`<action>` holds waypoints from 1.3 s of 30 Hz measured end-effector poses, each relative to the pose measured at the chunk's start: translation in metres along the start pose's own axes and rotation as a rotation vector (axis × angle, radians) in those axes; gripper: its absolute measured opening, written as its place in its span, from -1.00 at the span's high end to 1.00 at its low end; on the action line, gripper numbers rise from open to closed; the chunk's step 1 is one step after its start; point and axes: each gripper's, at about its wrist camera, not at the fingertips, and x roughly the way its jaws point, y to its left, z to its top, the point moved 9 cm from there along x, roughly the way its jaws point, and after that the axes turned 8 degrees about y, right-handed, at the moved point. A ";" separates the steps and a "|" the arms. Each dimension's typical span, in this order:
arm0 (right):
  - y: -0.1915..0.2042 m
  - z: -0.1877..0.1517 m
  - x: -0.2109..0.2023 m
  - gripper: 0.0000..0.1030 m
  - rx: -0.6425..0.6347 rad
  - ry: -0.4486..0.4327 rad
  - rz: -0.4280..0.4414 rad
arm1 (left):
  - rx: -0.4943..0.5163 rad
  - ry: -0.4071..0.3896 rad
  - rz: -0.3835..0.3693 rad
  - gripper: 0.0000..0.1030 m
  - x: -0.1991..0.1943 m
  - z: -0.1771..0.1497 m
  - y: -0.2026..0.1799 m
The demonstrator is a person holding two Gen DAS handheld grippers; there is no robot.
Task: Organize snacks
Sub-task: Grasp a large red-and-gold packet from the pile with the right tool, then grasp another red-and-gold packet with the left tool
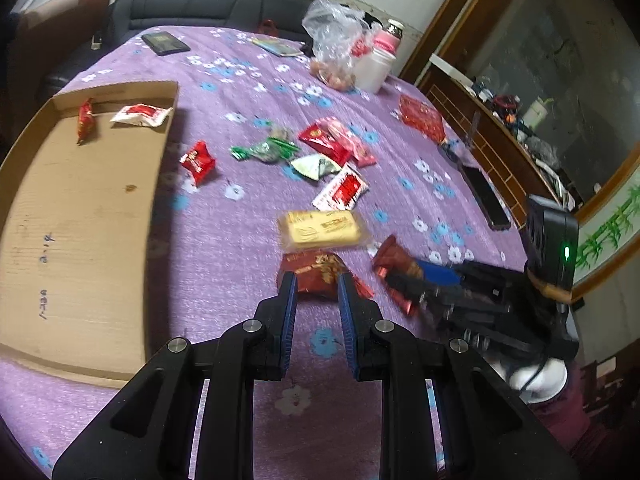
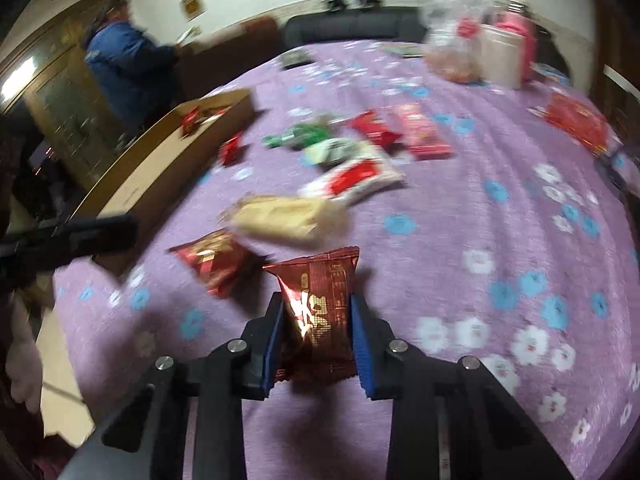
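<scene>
Right wrist view: dark red packet gripped

The right claw [image 2: 316,320] is clenched on a dark red snack packet [image 2: 320,312], its long axis pointing away along the fingers, sealed end far. The left claw [image 1: 317,286] straddles another red packet [image 1: 312,272] lying on the table [image 1: 240,240] — whether it grips, I cannot tell. A cardboard tray [image 1: 80,220] sits to the left.
</scene>
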 end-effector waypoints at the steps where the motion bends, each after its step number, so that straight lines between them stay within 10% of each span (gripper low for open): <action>1: -0.008 0.002 -0.001 0.34 0.030 -0.017 -0.005 | 0.000 0.006 0.001 0.63 0.002 -0.001 0.000; 8: -0.046 0.006 -0.007 0.33 0.222 -0.086 0.103 | 0.050 0.046 0.025 0.63 0.030 -0.007 -0.014; 33: -0.047 0.003 -0.008 0.28 0.229 -0.077 0.127 | 0.103 0.003 0.049 0.63 0.052 0.015 -0.018; 39: -0.047 0.003 -0.008 0.28 0.229 -0.077 0.127 | 0.149 -0.008 0.042 0.35 0.054 0.006 -0.023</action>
